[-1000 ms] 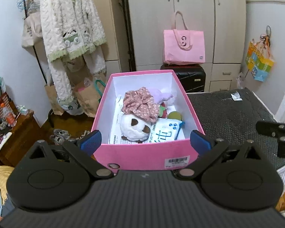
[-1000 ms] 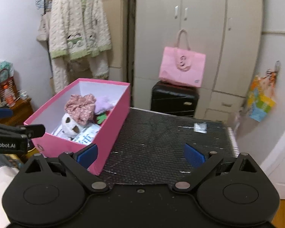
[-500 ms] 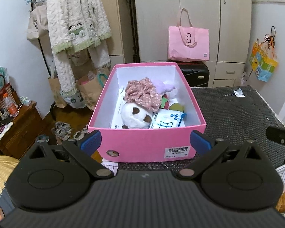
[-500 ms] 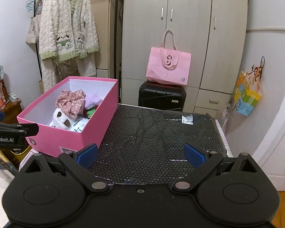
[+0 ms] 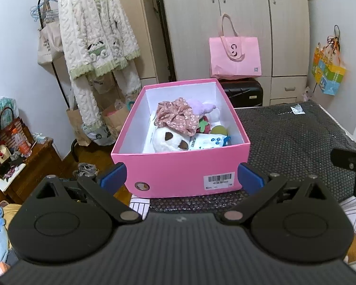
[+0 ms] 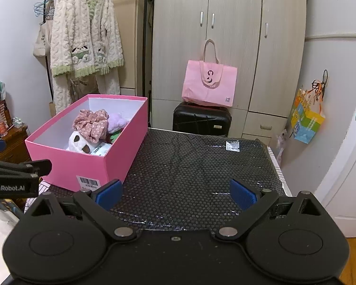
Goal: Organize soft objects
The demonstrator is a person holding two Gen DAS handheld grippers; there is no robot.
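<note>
With the soft toys (image 5: 168, 140) piled in the pink box (image 5: 180, 175) at the desk's (image 6: 201, 161) left edge, I hold left gripper (image 5: 180, 175) and right gripper (image 6: 176, 194) back, fingers apart and empty, since nothing loose remains.

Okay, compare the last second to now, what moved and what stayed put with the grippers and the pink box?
Both grippers pulled back from the pink box: the left gripper backed off and rose, and the right gripper drew away over the black mat. Nothing was grasped or released; both stayed open and empty. The box, its floral scrunchie and white plush did not move.
</note>
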